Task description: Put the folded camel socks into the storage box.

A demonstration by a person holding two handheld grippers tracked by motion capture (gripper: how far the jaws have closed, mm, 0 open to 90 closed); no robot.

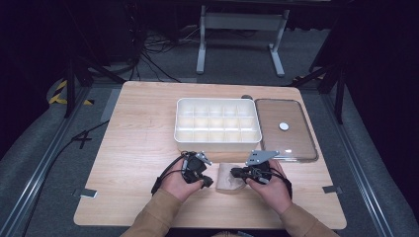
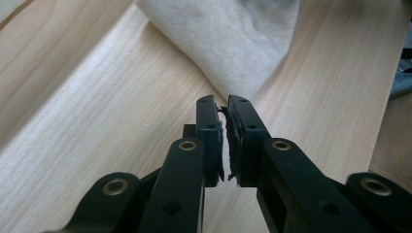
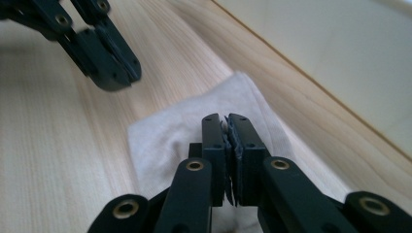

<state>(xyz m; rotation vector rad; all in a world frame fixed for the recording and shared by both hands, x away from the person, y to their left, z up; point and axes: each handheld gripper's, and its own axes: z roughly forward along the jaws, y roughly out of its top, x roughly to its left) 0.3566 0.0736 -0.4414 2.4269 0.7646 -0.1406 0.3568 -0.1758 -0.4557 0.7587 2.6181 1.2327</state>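
A dark room with grey floor surrounds the pale wooden table (image 1: 143,148), which has much free surface on its left half and along the near edge. Beyond the fingers stands the white plastic tray with many small compartments (image 1: 217,140), its near wall not far from both tools. Beside it, beyond the right fingers, lies the clear flat lid with a white round knob (image 1: 285,129); its near edge comes close to the grey plate of the right gripper (image 1: 236,173).

The small beige folded cloth (image 1: 228,177) lies flat on the table between the two tools. In the right gripper view its fingers (image 3: 243,141) are over the cloth (image 3: 194,121) and pressed together with almost no gap; I cannot tell if they pinch the fabric. The left gripper (image 1: 207,181) is just beside the left edge of the cloth. Its fingers (image 2: 209,126) stand nearly closed, with a thin slit and nothing between them; the cloth corner (image 2: 233,43) lies just ahead of the tips.
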